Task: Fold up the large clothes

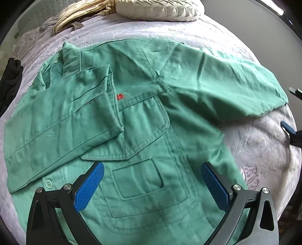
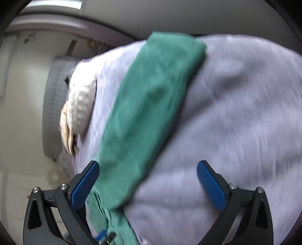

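A large green shirt [image 1: 143, 120] lies spread on the grey bedspread [image 1: 260, 143]. Its left sleeve is folded in over the chest; its right sleeve [image 1: 226, 83] stretches out to the right. My left gripper [image 1: 151, 186] is open and empty, just above the shirt's chest pocket. In the blurred right wrist view the outstretched green sleeve [image 2: 151, 105] runs diagonally across the bedspread [image 2: 236, 113]. My right gripper [image 2: 148, 181] is open and empty above the sleeve's near end. Its blue pads also show at the right edge of the left wrist view [image 1: 287, 127].
Cream pillows [image 1: 160, 9] and a striped cloth [image 1: 79, 15] lie at the head of the bed. A dark garment [image 1: 9, 83] hangs at the left bed edge. In the right wrist view a pillow [image 2: 79, 105] and a grey headboard [image 2: 54, 105] are at left.
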A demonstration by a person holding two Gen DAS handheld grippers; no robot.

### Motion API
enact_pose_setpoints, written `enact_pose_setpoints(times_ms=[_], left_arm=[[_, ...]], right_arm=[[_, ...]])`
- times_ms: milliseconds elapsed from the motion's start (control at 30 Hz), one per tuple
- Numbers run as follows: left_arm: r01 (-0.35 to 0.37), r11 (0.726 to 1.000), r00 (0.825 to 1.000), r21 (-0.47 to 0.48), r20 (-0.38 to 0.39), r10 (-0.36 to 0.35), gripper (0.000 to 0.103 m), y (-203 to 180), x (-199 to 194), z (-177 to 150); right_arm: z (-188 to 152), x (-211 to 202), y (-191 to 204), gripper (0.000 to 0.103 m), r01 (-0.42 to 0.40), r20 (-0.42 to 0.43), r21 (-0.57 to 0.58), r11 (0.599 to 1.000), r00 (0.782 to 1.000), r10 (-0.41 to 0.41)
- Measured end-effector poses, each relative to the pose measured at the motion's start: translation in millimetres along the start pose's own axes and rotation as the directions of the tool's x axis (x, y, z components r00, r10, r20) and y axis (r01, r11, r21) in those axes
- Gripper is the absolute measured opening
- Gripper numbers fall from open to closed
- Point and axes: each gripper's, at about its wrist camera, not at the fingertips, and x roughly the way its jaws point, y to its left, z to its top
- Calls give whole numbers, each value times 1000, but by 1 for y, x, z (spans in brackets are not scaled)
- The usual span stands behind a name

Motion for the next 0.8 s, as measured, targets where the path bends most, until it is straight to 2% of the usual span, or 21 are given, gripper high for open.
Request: enact_pose_setpoints(times_ms=[200,333,400,433,467,533,633,733,800], left_arm=[[8,999,1000,-35,-19,-8,103,4,16,9],[5,999,1000,-48,-26,-7,103,6,19,8],[6,998,1000,-62,-24,-7,103,9,18,5],[5,998,1000,-70,-24,-6,103,15,18,5],[5,997,1000,-74,-25,-7,103,20,18,4],[6,997,1000,-83,-20,-8,103,29,16,0],[-4,995,1000,-99,2,4,103,48,9,-6],[-13,992,1000,-125,20,16,103,70,5,-10],[-22,990,999,-141,25,26,103,85,2,-14]], right_arm=[[48,21,7,103,-72,52,41,997,996,70],[63,33,15,102,-105,54,61,993,993,101],[65,37,17,95,-116,55,87,989,992,111],[65,38,15,77,-127,56,110,986,991,122],[65,41,13,43,-134,50,139,981,991,128],[64,47,7,4,-114,23,179,977,993,112],[59,44,12,4,-146,35,165,975,989,142],[50,39,42,4,-194,28,69,979,981,192],[38,40,75,4,-223,-9,-21,975,975,223]])
